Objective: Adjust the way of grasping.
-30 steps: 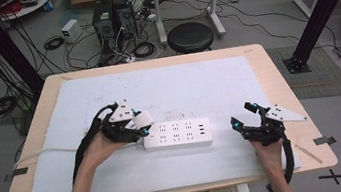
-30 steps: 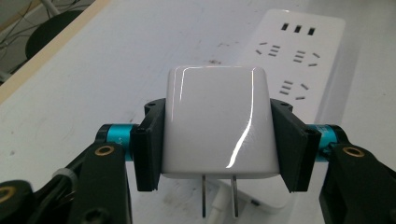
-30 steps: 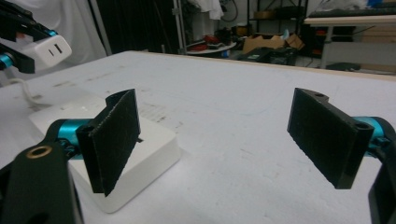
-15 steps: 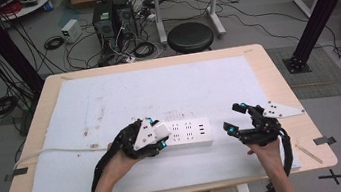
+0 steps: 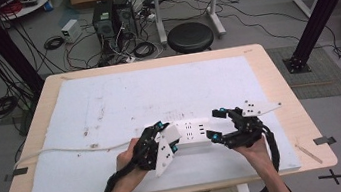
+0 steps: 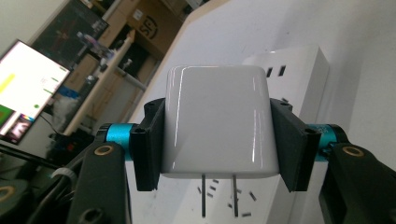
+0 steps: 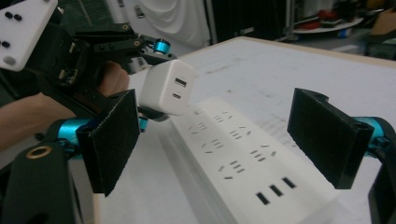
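Observation:
A white power strip (image 5: pixel 194 129) lies on the white mat near the table's front edge, and its white cord (image 5: pixel 65 150) runs off to the left. My left gripper (image 5: pixel 166 137) is shut on a white charger block (image 5: pixel 172 132) and holds it over the strip's left end. In the left gripper view the charger (image 6: pixel 217 121) sits squarely between the pads, its two prongs pointing down at the strip (image 6: pixel 299 65). My right gripper (image 5: pixel 217 123) stands open at the strip's right end. In the right gripper view its jaws straddle the strip (image 7: pixel 233 161) without touching, with the charger (image 7: pixel 167 88) beyond.
The white mat (image 5: pixel 158 92) covers most of the wooden table (image 5: pixel 284 95). A thin wooden stick (image 5: pixel 309 151) lies near the right front corner. Behind the table stand a black stool (image 5: pixel 190 36), computer towers (image 5: pixel 109 18) and loose cables on the floor.
My left gripper carried the charger to the right, over the strip's left end. My right gripper shifted left and rose, closing in on the strip's right end.

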The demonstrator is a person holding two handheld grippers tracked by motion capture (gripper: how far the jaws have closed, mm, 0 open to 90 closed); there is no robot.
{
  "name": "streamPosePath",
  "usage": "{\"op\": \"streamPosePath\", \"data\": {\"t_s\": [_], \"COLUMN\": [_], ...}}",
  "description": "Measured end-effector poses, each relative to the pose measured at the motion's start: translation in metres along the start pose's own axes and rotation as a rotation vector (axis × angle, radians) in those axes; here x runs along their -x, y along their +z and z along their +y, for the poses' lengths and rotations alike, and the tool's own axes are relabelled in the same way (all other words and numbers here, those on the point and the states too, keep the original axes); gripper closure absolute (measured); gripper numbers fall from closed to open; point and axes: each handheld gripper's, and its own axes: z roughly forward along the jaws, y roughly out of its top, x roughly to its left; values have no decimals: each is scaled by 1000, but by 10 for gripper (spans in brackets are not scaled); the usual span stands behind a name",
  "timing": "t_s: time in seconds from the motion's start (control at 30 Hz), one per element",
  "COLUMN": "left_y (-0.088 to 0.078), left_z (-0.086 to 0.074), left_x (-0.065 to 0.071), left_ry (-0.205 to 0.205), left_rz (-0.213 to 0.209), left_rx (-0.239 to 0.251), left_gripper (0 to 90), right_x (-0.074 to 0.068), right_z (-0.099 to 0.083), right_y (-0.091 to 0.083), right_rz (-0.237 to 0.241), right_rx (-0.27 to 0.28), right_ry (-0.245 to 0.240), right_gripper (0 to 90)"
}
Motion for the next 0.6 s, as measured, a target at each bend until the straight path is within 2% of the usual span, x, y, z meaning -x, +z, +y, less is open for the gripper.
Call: {"op": "streamPosePath", "data": {"t_s": [0.03, 0.07, 0.17, 0.23, 0.37, 0.47, 0.5, 0.6], "left_y": [0, 1, 2, 3, 4, 4, 3, 4], "left_z": [0, 4, 6, 8, 11, 13, 15, 16], "left_x": [0, 8, 13, 18, 24, 27, 28, 30], "left_ry": [0, 50, 67, 92, 109, 118, 133, 141], "left_rz": [0, 44, 62, 83, 104, 115, 121, 132], "left_rx": [0, 21, 41, 50, 93, 112, 129, 136], "left_gripper": [426, 426, 426, 425, 425, 425, 425, 425], "right_x": [0, -1, -1, -1, -1, -1, -2, -3], "right_z": [0, 0, 0, -1, -1, -1, -1, -1], "right_y": [2, 5, 7, 9, 13, 14, 19, 21], "right_rz": [19, 50, 78, 97, 147, 158, 177, 189], "right_rx": [-6, -10, -11, -3, -15, -19, -27, -32], "right_ry": [3, 11, 28, 30, 46, 48, 56, 66], "right_gripper": [174, 201, 202, 202, 204, 204, 205, 205]}}
